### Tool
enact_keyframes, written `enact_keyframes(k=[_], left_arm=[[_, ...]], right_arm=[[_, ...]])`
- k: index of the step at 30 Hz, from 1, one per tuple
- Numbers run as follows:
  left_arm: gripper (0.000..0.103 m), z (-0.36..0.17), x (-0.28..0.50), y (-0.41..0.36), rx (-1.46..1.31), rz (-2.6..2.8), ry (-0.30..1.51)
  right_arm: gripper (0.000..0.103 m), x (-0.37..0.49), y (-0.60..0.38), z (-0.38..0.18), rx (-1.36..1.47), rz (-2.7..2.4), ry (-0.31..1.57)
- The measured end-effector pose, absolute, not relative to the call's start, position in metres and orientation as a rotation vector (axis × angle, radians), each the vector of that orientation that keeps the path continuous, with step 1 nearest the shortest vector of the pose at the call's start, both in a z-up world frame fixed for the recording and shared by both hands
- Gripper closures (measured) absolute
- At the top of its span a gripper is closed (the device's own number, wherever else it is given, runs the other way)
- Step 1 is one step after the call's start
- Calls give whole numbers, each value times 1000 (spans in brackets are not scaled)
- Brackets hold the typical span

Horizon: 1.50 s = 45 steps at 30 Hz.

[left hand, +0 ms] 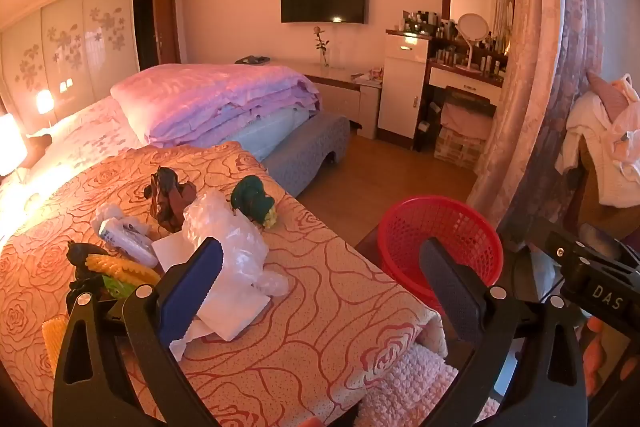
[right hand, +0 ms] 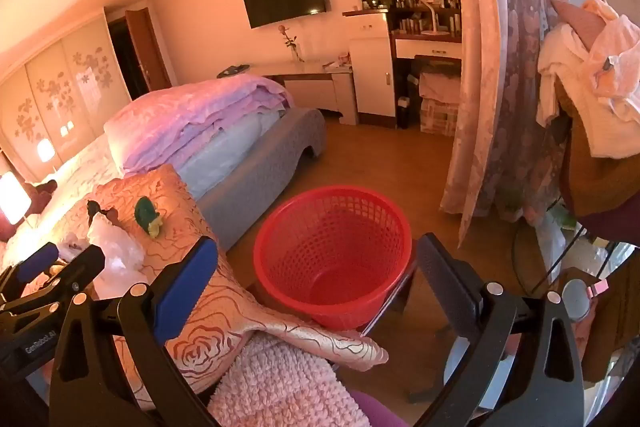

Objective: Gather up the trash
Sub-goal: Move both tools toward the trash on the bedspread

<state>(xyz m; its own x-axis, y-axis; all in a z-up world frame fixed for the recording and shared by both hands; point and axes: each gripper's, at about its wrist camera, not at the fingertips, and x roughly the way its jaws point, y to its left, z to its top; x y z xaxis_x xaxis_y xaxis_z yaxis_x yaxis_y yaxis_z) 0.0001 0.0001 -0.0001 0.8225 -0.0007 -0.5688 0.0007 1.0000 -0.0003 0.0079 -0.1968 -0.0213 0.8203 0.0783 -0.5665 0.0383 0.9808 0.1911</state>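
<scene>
Nearest the camera, both the left claw [left hand: 320,267] and the right claw [right hand: 316,267] are spread wide and hold nothing. Beyond the left one, the trash pile [left hand: 224,239] lies near the bed's [left hand: 340,307] near corner, and the empty red basket [right hand: 332,255] stands just beside that edge. I judge collecting has not begun; next the left claw must pinch the soft plastic wrapper.

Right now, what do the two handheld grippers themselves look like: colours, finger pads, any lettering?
Both are alike: black Y-shaped frames with silver rivets. On the left gripper and the right gripper one finger carries a blue pad, the other a dark textured pad. The left body reads "GenRobot.AI" in the right wrist view; the right body shows "DAS" in the left wrist view. No cables, hands or sleeves are visible.
</scene>
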Motion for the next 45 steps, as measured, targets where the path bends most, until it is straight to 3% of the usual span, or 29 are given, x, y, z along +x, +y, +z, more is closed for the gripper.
enact_keyframes(k=[45], left_arm=[[8,-16,3,11,-22,7,656]], right_arm=[[7,8,-193,-40,199,37,685]])
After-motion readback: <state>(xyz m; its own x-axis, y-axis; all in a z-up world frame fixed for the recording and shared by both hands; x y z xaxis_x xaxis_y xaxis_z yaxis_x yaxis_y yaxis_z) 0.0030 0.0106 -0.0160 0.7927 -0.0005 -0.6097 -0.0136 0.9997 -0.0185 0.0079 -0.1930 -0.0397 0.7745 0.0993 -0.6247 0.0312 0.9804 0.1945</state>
